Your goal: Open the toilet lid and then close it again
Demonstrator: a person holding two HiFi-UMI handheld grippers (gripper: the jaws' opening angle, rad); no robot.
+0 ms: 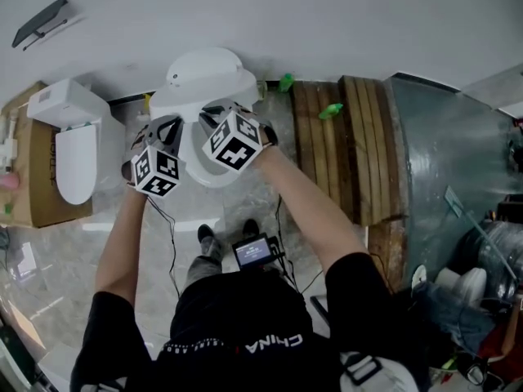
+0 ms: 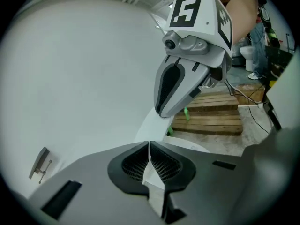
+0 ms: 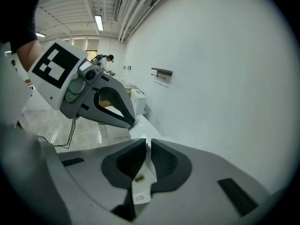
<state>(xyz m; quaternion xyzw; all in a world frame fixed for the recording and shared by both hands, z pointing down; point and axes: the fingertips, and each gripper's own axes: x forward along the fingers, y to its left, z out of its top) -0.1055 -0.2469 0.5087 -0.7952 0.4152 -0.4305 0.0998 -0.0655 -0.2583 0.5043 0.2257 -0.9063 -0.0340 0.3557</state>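
Left gripper and right gripper, side by side, each pinch the thin edge of the white toilet lid, over marble-pattern floor, against a white wall, with a wooden pallet beside the toilet.

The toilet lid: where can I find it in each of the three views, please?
Head view: toilet lid, upper centre, just below the white tank.
Left gripper view: bottom centre, its white edge pinched in the left tongs.
Right gripper view: bottom centre, its edge pinched in the right tongs.
Shared landmark: the dark wall bracket, seen in all three views.
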